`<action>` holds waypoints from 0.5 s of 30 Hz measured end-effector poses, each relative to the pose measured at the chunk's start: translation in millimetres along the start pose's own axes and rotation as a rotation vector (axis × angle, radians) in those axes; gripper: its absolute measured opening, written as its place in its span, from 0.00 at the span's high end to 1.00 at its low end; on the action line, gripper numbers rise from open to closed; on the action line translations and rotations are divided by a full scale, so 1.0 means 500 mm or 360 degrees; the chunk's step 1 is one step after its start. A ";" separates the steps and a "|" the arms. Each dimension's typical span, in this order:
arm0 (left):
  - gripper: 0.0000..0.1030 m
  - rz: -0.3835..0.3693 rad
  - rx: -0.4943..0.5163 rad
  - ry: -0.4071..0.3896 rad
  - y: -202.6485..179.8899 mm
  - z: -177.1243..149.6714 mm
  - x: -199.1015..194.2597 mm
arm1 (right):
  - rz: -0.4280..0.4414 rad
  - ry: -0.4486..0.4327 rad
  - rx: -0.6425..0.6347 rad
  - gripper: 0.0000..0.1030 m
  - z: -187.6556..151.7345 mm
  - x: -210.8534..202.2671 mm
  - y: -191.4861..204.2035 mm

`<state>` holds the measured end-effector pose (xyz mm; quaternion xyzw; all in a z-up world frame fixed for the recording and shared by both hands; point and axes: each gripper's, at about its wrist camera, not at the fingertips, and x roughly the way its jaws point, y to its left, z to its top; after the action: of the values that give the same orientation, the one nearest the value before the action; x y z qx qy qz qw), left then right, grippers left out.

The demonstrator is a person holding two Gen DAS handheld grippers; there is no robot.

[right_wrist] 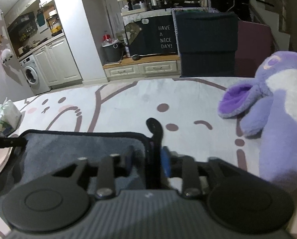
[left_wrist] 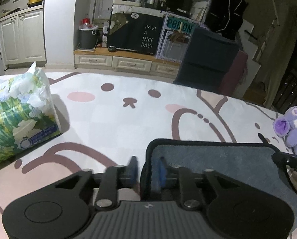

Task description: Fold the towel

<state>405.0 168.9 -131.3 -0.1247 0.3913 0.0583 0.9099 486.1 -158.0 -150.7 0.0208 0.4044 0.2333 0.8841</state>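
A grey towel (left_wrist: 218, 163) with a black hem is lifted above a white cartoon-print cloth. My left gripper (left_wrist: 147, 171) is shut on the towel's left edge, the hem pinched between its blue pads. My right gripper (right_wrist: 148, 159) is shut on the towel's right edge (right_wrist: 84, 149), next to the black hanging loop (right_wrist: 155, 128). The tip of the right gripper shows in the left wrist view (left_wrist: 292, 162), and the tip of the left gripper in the right wrist view (right_wrist: 7, 142). The towel's lower part is hidden behind the gripper bodies.
A floral tissue pack (left_wrist: 19, 115) lies at the left on the cloth, also seen in the right wrist view (right_wrist: 4, 119). A purple plush toy (right_wrist: 272, 107) lies at the right, close to my right gripper. Beyond the cloth's far edge stand a dark blue chair (left_wrist: 206, 59) and cabinets.
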 end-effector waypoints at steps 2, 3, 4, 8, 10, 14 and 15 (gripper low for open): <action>0.57 0.0014 -0.0002 0.0017 0.002 -0.002 -0.002 | 0.0005 0.0002 0.0013 0.50 0.001 -0.002 -0.006; 0.50 0.0020 -0.0003 0.0026 0.003 -0.002 -0.003 | 0.0010 0.0009 0.0019 0.46 0.001 -0.004 -0.008; 0.46 0.0021 -0.0004 0.0033 0.005 -0.003 -0.004 | 0.0008 0.0014 0.0022 0.44 0.001 -0.007 -0.009; 0.25 0.0042 -0.0011 0.0041 0.005 -0.004 -0.013 | 0.0002 0.0034 0.0022 0.31 -0.002 -0.013 -0.010; 0.19 0.0052 -0.0014 0.0047 0.006 -0.005 -0.019 | 0.0008 0.0036 0.0030 0.25 -0.002 -0.017 -0.011; 0.08 0.0054 -0.0007 0.0047 0.001 -0.006 -0.030 | 0.0015 0.0031 0.0027 0.15 -0.002 -0.032 -0.007; 0.06 0.0055 -0.0003 0.0046 -0.001 -0.006 -0.033 | 0.0013 0.0028 0.0029 0.11 -0.002 -0.037 -0.006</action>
<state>391.8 167.4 -121.3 -0.1195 0.4064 0.0726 0.9029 476.5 -168.8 -139.1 0.0285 0.4141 0.2335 0.8793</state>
